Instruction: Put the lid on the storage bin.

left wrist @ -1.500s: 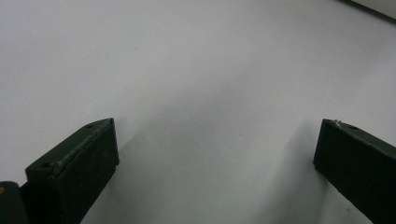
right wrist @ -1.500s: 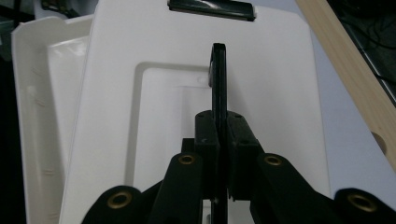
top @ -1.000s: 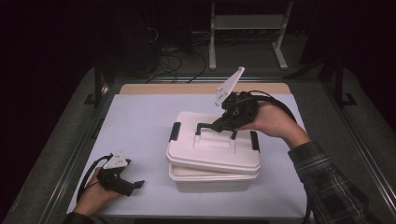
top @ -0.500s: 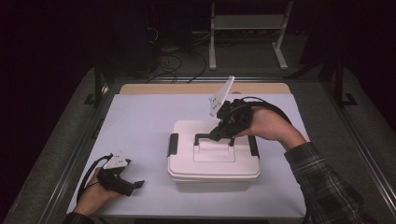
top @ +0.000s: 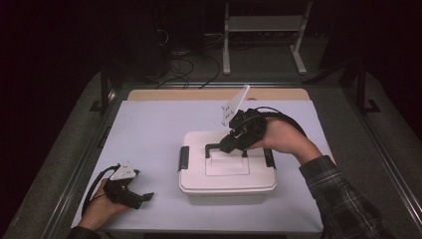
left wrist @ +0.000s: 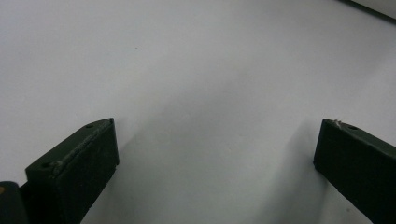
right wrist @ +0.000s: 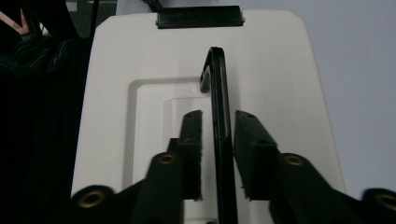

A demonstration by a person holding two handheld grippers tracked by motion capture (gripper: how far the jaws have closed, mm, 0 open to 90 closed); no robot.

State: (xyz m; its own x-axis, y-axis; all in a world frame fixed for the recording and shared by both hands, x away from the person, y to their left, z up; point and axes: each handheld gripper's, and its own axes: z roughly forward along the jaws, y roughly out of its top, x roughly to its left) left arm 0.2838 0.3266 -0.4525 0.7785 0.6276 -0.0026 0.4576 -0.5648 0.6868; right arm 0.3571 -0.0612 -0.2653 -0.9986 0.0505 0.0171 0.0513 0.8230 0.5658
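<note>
Box lowered; handle btwn gripper jaws

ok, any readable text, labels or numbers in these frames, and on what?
None readable.
White box: lid plain, no label.
Black handle and side latches: no marks.
Right hand-held gripper and left hand-held gripper: no print on their jaws.
Table sheet: blank.
</note>
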